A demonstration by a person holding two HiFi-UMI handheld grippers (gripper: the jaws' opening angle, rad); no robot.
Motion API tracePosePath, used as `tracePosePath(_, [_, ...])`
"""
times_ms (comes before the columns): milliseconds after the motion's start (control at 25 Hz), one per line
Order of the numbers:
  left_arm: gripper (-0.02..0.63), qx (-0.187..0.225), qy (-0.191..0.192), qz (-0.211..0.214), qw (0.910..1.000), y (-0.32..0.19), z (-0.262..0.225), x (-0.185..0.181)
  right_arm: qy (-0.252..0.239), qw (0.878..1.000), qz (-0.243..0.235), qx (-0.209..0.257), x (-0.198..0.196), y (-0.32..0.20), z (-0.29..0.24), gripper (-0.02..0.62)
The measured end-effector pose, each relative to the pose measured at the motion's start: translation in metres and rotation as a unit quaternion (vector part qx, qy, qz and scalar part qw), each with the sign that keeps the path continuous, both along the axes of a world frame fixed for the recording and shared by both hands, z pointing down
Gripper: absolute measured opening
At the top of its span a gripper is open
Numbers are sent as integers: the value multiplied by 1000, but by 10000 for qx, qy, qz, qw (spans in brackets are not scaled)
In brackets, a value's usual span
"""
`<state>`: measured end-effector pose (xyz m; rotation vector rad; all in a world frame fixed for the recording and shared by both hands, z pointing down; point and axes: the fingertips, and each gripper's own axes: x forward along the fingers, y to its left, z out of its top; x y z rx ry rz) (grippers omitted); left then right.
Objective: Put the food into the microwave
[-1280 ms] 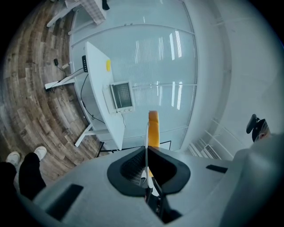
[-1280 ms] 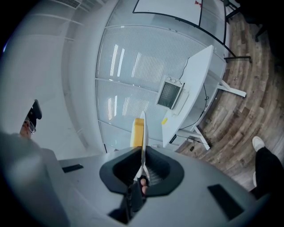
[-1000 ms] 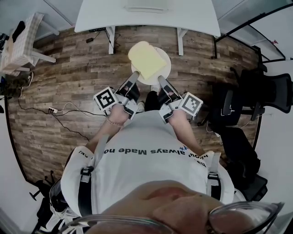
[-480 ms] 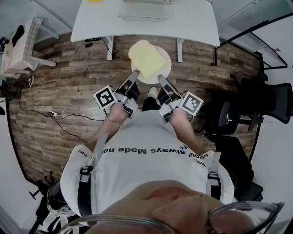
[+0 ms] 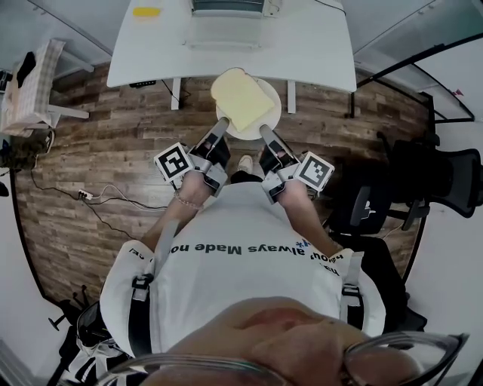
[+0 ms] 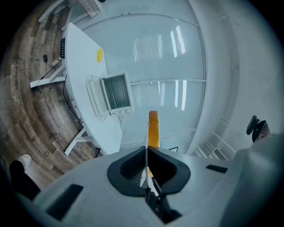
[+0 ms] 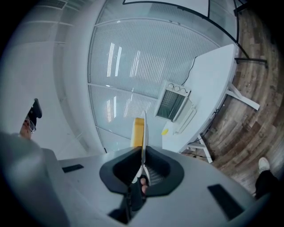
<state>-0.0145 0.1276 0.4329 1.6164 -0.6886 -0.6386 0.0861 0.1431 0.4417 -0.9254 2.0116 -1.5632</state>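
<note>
A white plate (image 5: 268,113) carries a pale yellow slab of food (image 5: 240,98) and is held in the air in front of me, over the wooden floor. My left gripper (image 5: 221,126) is shut on the plate's near left rim, and my right gripper (image 5: 265,133) is shut on its near right rim. In the left gripper view the plate (image 6: 146,139) shows edge-on between the jaws, with the food (image 6: 153,126) beside it. In the right gripper view the plate (image 7: 143,133) and the food (image 7: 138,131) show the same way. The microwave (image 5: 226,7) stands on the white table (image 5: 317,53) ahead.
A small yellow item (image 5: 146,12) lies on the table left of the microwave. Black office chairs (image 5: 445,166) stand at the right. A chair with a checked cloth (image 5: 30,75) is at the far left. Cables (image 5: 98,192) trail over the floor on the left.
The table and microwave have come nearer and slid down in the head view as I walk forward. Both grippers keep their hold on the plate.
</note>
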Motion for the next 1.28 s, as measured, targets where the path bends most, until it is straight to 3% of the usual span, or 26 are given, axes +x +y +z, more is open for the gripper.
tracePosePath(400, [18, 43, 17, -118, 9999, -59, 3, 32, 27, 9999, -95, 38, 32, -61, 3, 23])
tracePosePath(800, [18, -42, 74, -109, 9999, -95, 18, 34, 95, 9999, -54, -64, 35, -96, 17, 23])
tracePosePath(1280, [18, -18, 115, 52, 9999, -182, 18, 24, 107, 9999, 118, -30, 24, -179, 17, 23])
